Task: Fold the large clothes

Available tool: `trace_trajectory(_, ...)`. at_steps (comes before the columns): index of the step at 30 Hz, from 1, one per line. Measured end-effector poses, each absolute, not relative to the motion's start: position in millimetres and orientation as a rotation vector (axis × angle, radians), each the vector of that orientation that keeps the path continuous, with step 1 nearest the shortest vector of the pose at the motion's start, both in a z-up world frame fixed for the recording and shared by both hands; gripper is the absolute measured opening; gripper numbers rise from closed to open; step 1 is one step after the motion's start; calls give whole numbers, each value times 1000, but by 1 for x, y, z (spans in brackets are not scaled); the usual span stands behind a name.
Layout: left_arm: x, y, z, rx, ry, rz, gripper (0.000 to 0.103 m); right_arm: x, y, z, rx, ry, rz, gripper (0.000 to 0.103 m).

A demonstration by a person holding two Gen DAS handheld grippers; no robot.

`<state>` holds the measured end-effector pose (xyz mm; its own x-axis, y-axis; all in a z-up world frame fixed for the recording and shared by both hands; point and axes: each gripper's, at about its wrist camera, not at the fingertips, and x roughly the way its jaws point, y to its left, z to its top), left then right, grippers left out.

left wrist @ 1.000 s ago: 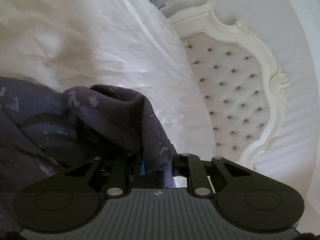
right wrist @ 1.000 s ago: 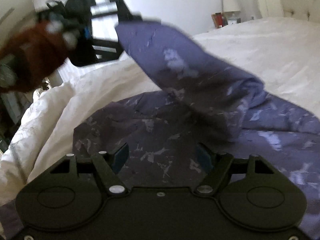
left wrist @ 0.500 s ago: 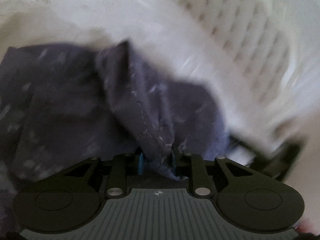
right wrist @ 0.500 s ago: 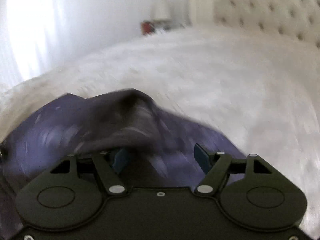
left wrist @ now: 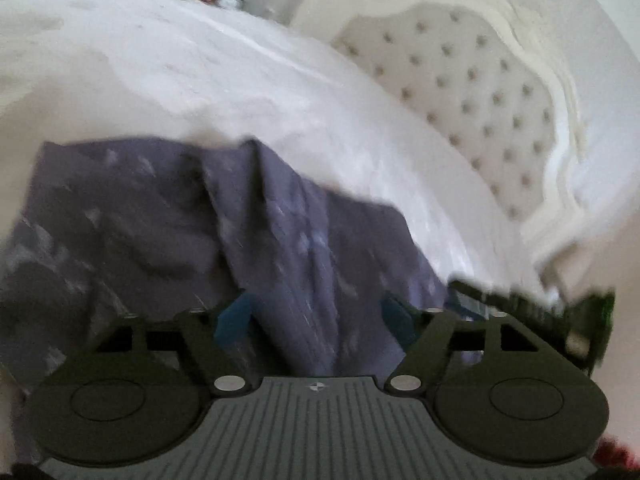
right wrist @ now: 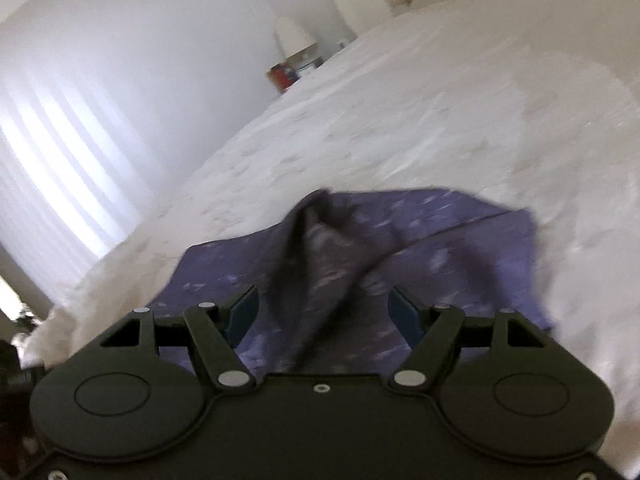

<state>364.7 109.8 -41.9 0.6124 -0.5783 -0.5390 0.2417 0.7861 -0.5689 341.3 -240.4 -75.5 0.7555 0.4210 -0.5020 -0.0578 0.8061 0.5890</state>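
Note:
A dark purple patterned garment (left wrist: pixel 168 216) lies on the white bedspread (left wrist: pixel 224 76). In the left wrist view a raised fold of it runs between the spread fingers of my left gripper (left wrist: pixel 316 316), which is open. In the right wrist view the garment (right wrist: pixel 440 248) lies rumpled with a raised ridge in front of my right gripper (right wrist: pixel 324 308), which is open and holds nothing. The other gripper (left wrist: pixel 532 308) shows blurred at the right edge of the left wrist view.
A white tufted headboard (left wrist: pixel 472 92) stands at the right. A bedside table with a lamp (right wrist: pixel 294 38) and small items (right wrist: pixel 284 76) is beyond the bed. Bright window blinds (right wrist: pixel 52 160) are at the left.
My left gripper has carried the fold across and down onto the garment and opened, letting the cloth go. My right gripper stayed open and swung toward the garment's far part.

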Motion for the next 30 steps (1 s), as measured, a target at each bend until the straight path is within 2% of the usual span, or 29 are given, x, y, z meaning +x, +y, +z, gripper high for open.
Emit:
trace_trajectory(7,405,124,-58,-630,803,-389,73,352,-220,-98,675,705,300,76)
trace_trajectory(11,412,113,-64,-605,855,-430,69,354,-209,-101,702,707,318,77)
trace_trajectory(13,416,102,-64,-585,875,-481,44,358,-204,-99,699,709,325,77)
trace_trajectory(14,416,99,-62,-583,874,-489,8,360,-201,-98,693,711,326,72)
trace_trajectory(15,412,100,-59,-574,865,-466,4,362,-197,-94,665,711,328,50)
trace_trajectory(16,410,101,-53,-576,840,-456,4,364,-194,-88,624,707,328,30)
trace_trajectory(17,406,104,-45,-597,806,-469,4,365,-192,-79,577,699,331,14)
trace_trajectory(21,382,117,-20,-584,706,-527,5,352,-207,-53,579,611,363,13)
trace_trajectory(25,367,117,-42,-453,765,-486,10,339,-216,-76,540,682,313,17)
trace_trajectory(27,366,113,-63,-370,821,-435,14,341,-211,-98,496,754,275,28)
trace_trajectory(29,361,112,-74,-326,796,-438,15,336,-206,-111,433,747,264,28)
trace_trajectory(30,360,113,-70,-303,782,-444,18,334,-203,-111,413,730,262,33)
